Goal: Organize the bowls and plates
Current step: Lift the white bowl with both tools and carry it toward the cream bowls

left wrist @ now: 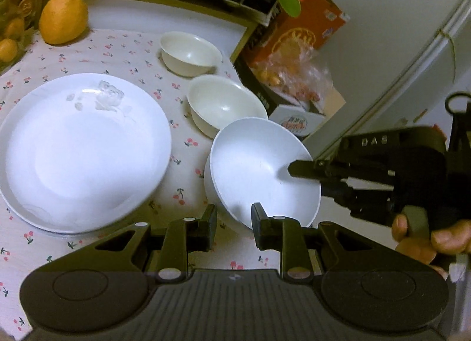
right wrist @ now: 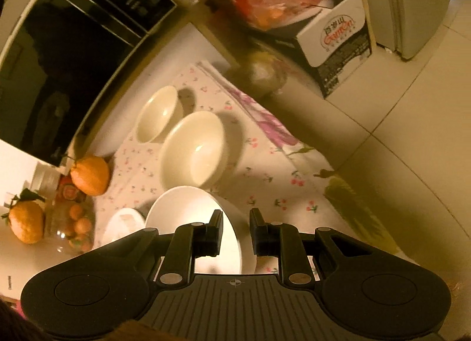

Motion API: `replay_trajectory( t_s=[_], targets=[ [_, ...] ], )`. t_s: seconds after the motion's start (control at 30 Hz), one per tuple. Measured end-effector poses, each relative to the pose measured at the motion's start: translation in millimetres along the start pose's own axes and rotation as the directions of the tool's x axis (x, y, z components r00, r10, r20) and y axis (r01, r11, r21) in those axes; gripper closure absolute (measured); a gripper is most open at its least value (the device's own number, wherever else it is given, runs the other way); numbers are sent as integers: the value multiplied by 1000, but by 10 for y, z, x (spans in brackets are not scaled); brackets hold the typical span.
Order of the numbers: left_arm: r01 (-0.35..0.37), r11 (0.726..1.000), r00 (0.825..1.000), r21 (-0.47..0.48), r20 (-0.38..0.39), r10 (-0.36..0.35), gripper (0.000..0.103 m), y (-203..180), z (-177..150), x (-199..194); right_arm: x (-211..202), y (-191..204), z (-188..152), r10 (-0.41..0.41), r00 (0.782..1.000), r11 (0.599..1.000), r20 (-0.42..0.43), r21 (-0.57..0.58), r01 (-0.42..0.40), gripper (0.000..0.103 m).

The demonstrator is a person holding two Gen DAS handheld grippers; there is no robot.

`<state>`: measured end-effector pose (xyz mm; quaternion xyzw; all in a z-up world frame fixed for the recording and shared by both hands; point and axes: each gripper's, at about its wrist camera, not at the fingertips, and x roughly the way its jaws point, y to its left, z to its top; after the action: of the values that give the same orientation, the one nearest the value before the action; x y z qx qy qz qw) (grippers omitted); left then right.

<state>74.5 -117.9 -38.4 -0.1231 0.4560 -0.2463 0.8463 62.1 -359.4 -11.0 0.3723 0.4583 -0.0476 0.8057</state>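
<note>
A stack of two white plates (left wrist: 85, 152) lies at the left on the cherry-print cloth. Two cream bowls stand behind: a far one (left wrist: 190, 52) (right wrist: 157, 114) and a nearer one (left wrist: 225, 104) (right wrist: 194, 148). A white bowl (left wrist: 262, 170) (right wrist: 194, 220) is tilted at the table's right edge. My right gripper (right wrist: 235, 232) (left wrist: 306, 176) straddles its rim, one finger inside and one outside; the jaws stand apart in the right wrist view. My left gripper (left wrist: 234, 227) is open and empty, just in front of the white bowl.
A large orange (left wrist: 63, 17) (right wrist: 89, 176) sits at the back left beside a glass jar of small fruit (right wrist: 73, 223). A black microwave (right wrist: 59, 55) stands behind the bowls. A fruit carton (left wrist: 291, 55) (right wrist: 332, 43) and a refrigerator (left wrist: 397, 46) are to the right.
</note>
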Motion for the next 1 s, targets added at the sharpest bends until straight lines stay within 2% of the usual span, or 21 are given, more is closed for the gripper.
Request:
replay_trajectory(
  t_s=[0.33,0.83,1.0],
  targets=[
    [-25,1000,997,14,-69,26,80,-1,-21,104,145,-158,4,-4,998,999,-55,53,7,83],
    [-35,999,998,26,-46,36,75,22,-16,39,225,-123,7,11,998,1000,-61,26,-9,81],
    [-28,999,999,21,-37,29,62,36,-13,10,215,-180,37,18,997,998,-69,64,-13,77]
  ],
)
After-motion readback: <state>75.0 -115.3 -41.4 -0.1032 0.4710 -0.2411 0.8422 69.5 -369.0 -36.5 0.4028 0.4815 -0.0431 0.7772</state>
